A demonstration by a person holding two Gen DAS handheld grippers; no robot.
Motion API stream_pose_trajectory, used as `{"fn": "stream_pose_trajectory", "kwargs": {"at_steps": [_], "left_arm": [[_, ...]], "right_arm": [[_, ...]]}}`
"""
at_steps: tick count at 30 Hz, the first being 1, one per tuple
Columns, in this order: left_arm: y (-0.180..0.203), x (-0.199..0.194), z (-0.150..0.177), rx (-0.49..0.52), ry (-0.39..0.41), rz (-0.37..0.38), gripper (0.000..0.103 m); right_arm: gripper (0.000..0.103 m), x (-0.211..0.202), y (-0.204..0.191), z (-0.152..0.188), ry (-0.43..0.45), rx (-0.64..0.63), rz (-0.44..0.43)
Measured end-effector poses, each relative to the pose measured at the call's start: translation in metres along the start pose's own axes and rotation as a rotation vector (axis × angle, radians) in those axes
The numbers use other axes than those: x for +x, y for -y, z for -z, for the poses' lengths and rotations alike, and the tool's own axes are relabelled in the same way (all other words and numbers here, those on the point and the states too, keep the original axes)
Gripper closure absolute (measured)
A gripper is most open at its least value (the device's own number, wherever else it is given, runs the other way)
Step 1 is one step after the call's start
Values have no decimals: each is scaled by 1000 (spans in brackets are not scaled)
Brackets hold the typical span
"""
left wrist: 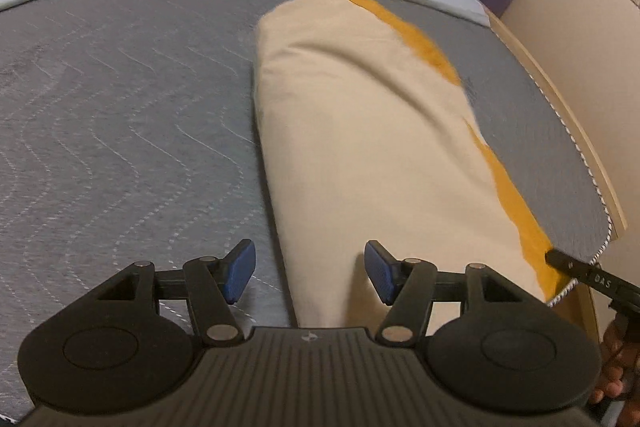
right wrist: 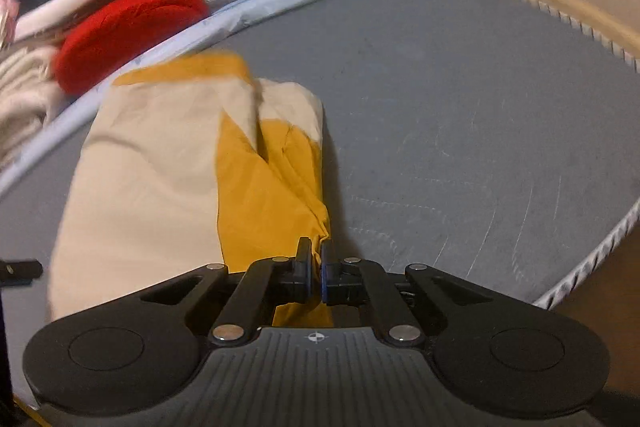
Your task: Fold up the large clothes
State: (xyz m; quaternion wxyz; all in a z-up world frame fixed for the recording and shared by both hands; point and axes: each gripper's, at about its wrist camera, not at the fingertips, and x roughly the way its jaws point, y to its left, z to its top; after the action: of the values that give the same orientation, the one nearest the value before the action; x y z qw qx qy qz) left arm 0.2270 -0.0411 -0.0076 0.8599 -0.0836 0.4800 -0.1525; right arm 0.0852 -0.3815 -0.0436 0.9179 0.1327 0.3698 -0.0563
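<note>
In the left wrist view, the left gripper point(left wrist: 310, 273) is hanging with its ribbed blue pads spread apart and nothing between them, above the near end of the long folded cream-and-mustard cotton garment point(left wrist: 360, 131), which is lying right of centre on the grey quilted mat point(left wrist: 120, 107).

In the right wrist view, the right gripper point(right wrist: 316, 267) is pinching the garment's creased mustard edge point(right wrist: 276, 187) at lower centre; a soft red bundle point(right wrist: 128, 27) is sitting upper left.
</note>
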Motion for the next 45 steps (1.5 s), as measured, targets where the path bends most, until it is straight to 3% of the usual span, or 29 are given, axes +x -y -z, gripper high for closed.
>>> {"fn": "stream_pose_trajectory", "kwargs": {"at_steps": [4,8,14,18,20,23,25,27,28,31,34,35,37,41,45], "left_arm": [[10,12,8,38,-62,57,37],[17,47,29,128,-198,-19,33],[22,23,25,169,-156,39,34],[25,46,43,229,-271,-23,30],[30,42,43,257,-264,-24,30],[35,29,38,283,-226,-14,30],[33,17,29,264,-165,-12,31],[27,11,22,232,-113,-12,31],[24,8,17,213,-85,-17,31],[20,1,4,169,-24,-21,31],[23,3,-5,153,3,-14,31],[26,6,-7,152,5,-16,31],[31,14,-15,158,5,-20,34],[39,27,-17,163,7,-36,39],[45,46,-22,171,14,-49,40]], "right_arm": [[100,-1,-5,2,0,-26,-27],[100,17,0,11,-133,0,19],[100,28,-4,9,-173,-7,42],[100,34,-6,8,-220,-26,60],[100,35,-11,10,-215,-58,79],[95,31,-21,7,-157,-126,133],[94,22,-23,5,-84,-178,246],[93,6,-24,-1,44,-206,358],[90,-8,-24,-7,150,-205,379],[87,-37,-28,-24,359,-198,282],[71,-48,-37,-38,474,-222,137],[64,-48,-42,-42,512,-247,113],[61,-41,-54,-49,571,-310,89],[56,-11,-70,-67,558,-370,2],[49,42,-68,-89,391,-272,-88]]}}
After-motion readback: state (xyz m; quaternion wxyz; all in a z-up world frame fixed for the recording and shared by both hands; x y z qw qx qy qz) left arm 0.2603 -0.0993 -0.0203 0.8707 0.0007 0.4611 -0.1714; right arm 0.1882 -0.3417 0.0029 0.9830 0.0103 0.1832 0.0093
